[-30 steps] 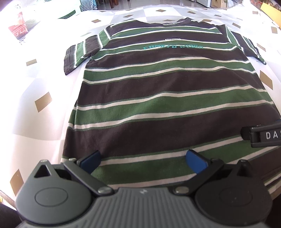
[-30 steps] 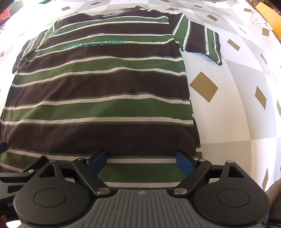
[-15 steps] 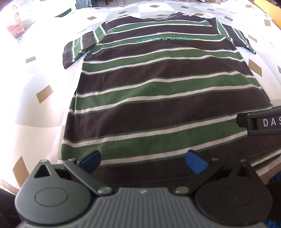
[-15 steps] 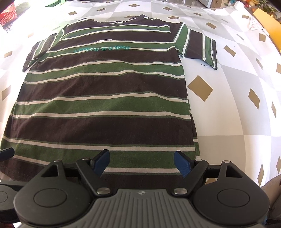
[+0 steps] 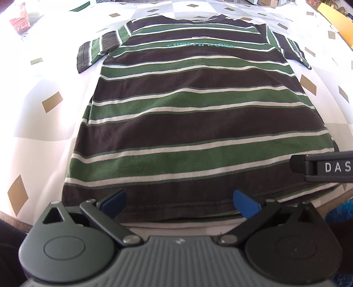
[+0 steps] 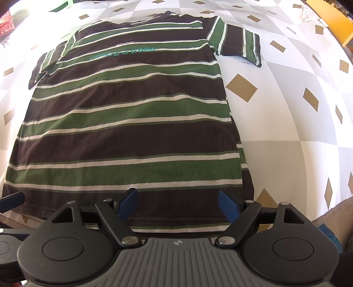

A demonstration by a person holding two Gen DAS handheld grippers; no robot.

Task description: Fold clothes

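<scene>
A striped T-shirt (image 5: 198, 114) in dark brown, green and white lies flat, front up, with its collar far from me and both sleeves spread. In the right wrist view the same T-shirt (image 6: 132, 123) fills the left and middle. My left gripper (image 5: 179, 203) hovers open over the bottom hem, left of centre, with nothing between its blue fingers (image 5: 113, 202). My right gripper (image 6: 178, 204) is open too, above the hem near the shirt's right side. The right gripper's finger also shows at the right edge of the left wrist view.
The shirt rests on a white cloth (image 6: 286, 123) with grey checks and gold diamonds. A red printed packet (image 5: 19, 23) lies at the far left and a yellow object (image 6: 331, 19) at the far right. The table's near edge (image 5: 13, 217) runs just below the hem.
Both grippers have drawn back toward me along the shirt, from over its lower stripes to above the bottom hem. Both stay open. The shirt has not moved.
</scene>
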